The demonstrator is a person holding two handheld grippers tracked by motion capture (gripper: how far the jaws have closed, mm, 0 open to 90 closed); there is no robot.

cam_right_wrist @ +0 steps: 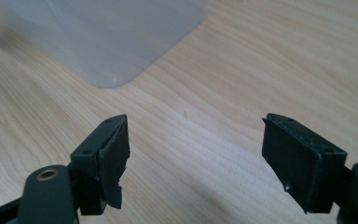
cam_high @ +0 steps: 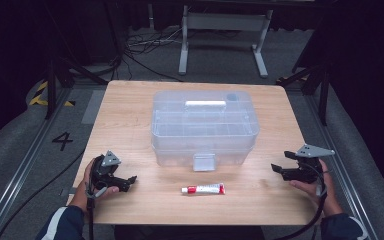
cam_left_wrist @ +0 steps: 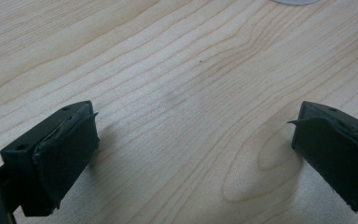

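Wooden table (cam_high: 130,105): tube (cam_high: 203,189) between, apart from grippers.

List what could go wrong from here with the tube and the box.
The tube lies flat and low on the table, so either open claw, left or right, may scrape the wood or pinch it askew and squeeze it. The clear box looks shut, its front latch down; prying at it one-handed might slide the light box back across the table.

place: lab / recording rig
walls: black curtains
floor: grey carpet, floor rails (cam_high: 22,165), hazard tape (cam_high: 40,93), painted "4" (cam_high: 62,140), loose cables (cam_high: 145,42)
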